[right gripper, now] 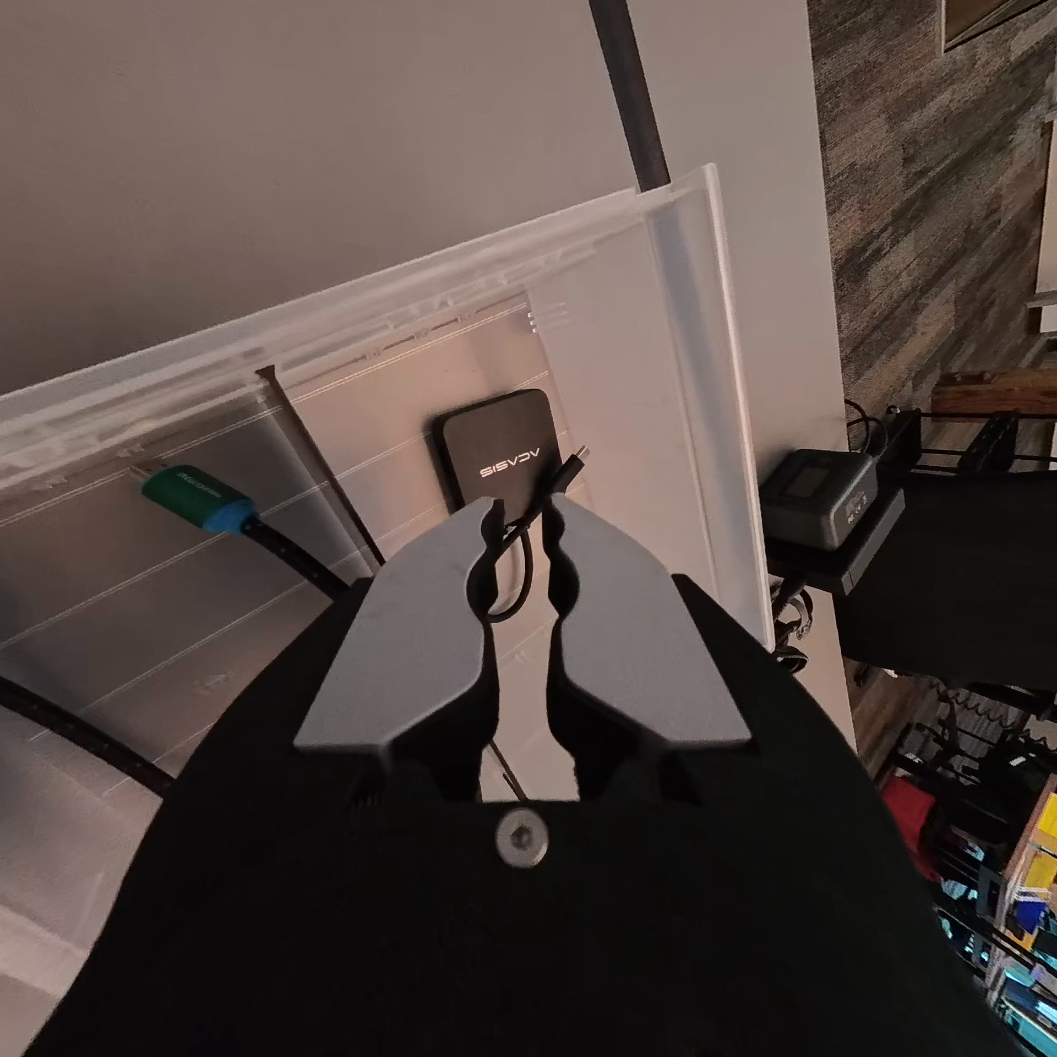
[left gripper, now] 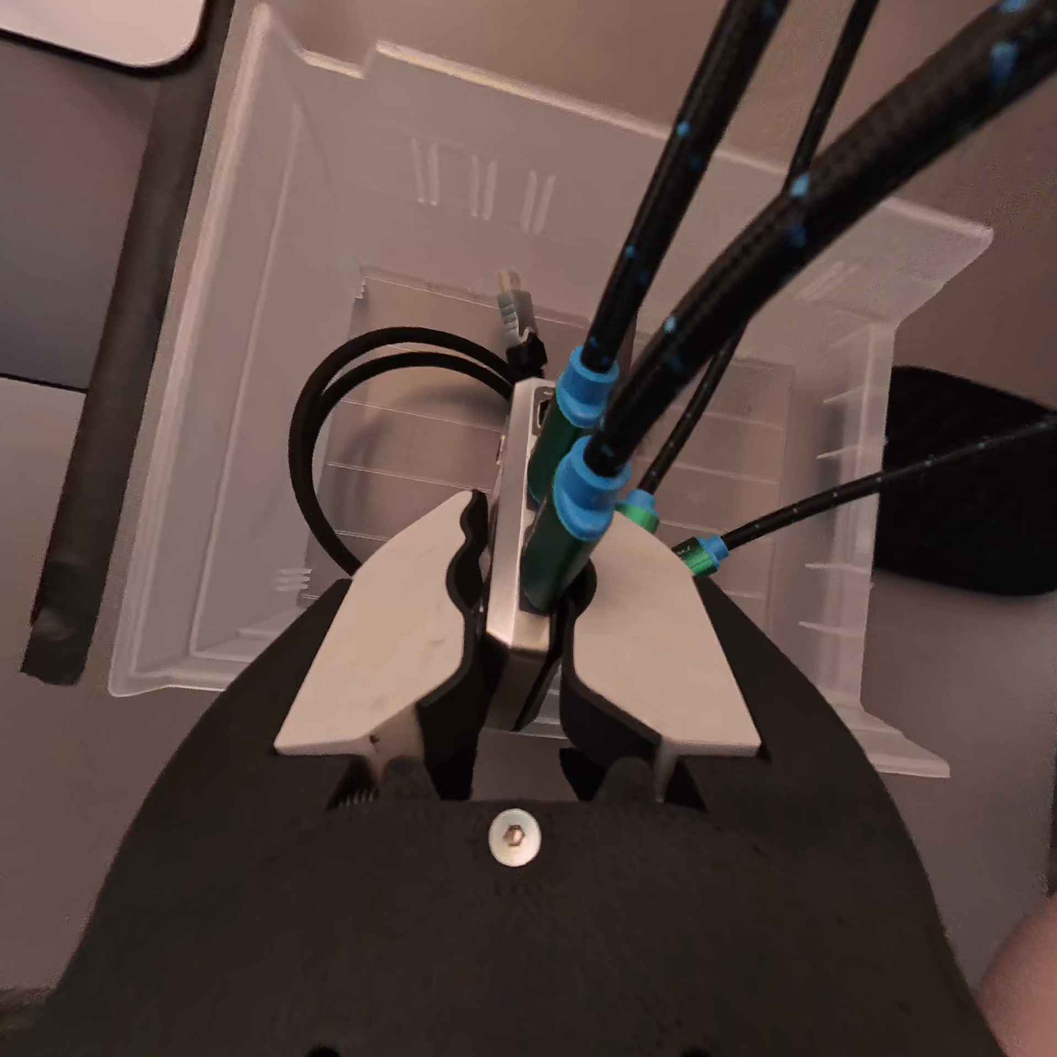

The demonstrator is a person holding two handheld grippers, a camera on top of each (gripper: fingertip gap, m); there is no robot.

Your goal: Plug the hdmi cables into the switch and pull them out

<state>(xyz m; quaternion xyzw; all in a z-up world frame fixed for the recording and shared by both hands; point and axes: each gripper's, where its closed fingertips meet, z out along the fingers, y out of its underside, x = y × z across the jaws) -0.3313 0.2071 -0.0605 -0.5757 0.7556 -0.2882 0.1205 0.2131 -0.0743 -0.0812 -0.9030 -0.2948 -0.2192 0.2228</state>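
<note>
Left wrist view first: the left gripper (left gripper: 523,563) is clamped on the switch (left gripper: 515,549), a silver box held on edge above the clear bin (left gripper: 240,400), ports turned up and right, probably so plugs can go straight in or out while the body stays braced. Two green plugs (left gripper: 549,549) with blue collars sit in its ports, their braided cables (left gripper: 675,229) rising toward the top of the frame. Two more green plugs (left gripper: 700,555) hang just right of the gripper; whether they are seated I cannot tell. A thin black lead (left gripper: 366,366) loops off the switch's far end down into the bin. Now the right wrist view: the right gripper (right gripper: 526,506) has its fingers a little apart with nothing gripped, hovering over the bin (right gripper: 686,354). Beyond its tips lie a black box (right gripper: 497,446) and its short cord (right gripper: 549,486), merely seen through the gap. A loose green plug (right gripper: 189,492) lies at the left by the bin wall, cable trailing down-left. My guess: the free hand goes next for a plug.
</note>
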